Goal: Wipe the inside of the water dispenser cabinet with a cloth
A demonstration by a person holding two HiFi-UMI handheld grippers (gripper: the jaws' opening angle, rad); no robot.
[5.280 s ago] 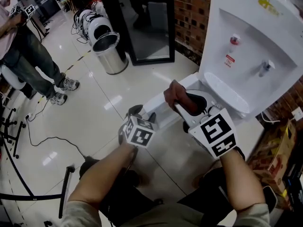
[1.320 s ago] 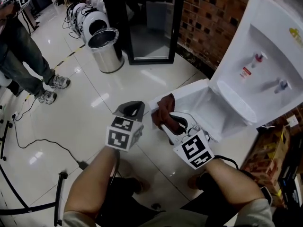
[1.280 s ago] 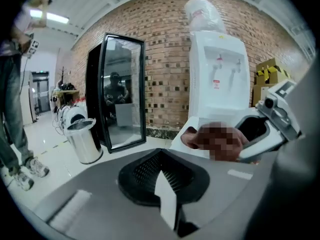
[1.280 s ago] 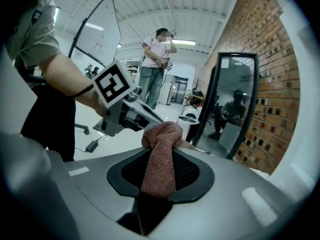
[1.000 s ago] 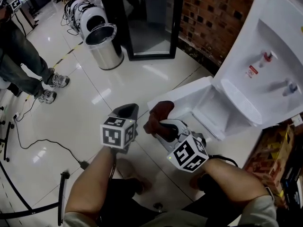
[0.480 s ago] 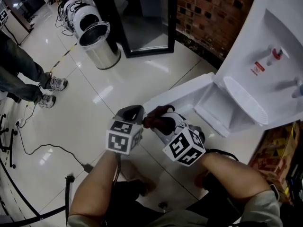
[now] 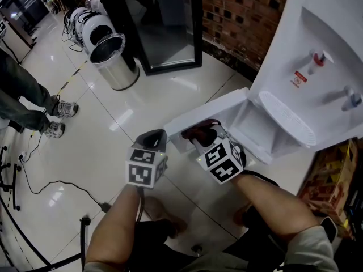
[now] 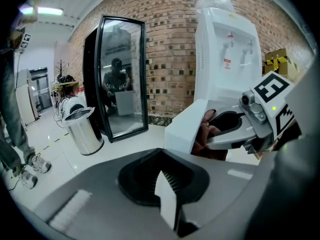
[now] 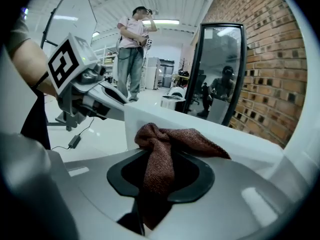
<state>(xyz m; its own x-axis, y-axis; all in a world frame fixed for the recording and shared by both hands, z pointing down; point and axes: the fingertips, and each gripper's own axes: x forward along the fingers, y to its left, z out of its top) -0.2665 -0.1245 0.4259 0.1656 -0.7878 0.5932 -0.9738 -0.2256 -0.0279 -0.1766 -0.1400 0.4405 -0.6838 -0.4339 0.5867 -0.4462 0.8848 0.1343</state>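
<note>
The white water dispenser (image 7: 306, 55) stands at the right with its lower cabinet door (image 7: 207, 113) swung open over the floor. My right gripper (image 7: 207, 136) is shut on a reddish-brown cloth (image 7: 199, 132), which lies against the door's near edge. In the right gripper view the cloth (image 9: 165, 144) bunches up from between the jaws in front of the white door (image 9: 210, 131). My left gripper (image 7: 152, 137) hovers just left of the cloth, shut and holding nothing. The cabinet's white interior (image 7: 258, 126) shows behind the door. In the left gripper view, the right gripper (image 8: 235, 134) and the cloth (image 8: 204, 136) sit at the door (image 8: 182, 129).
A steel bin (image 7: 113, 61) and a black-framed mirror (image 7: 167, 27) stand at the back along the brick wall (image 7: 238, 16). A person's legs and shoes (image 7: 51, 118) are at the left. A black cable (image 7: 57, 183) crosses the glossy floor. Cardboard boxes (image 7: 334, 174) sit right of the dispenser.
The right gripper has brought the cloth out of the cabinet and, in the last half second, carried it right and up to the open door's edge. The left gripper has stayed shut beside it.
</note>
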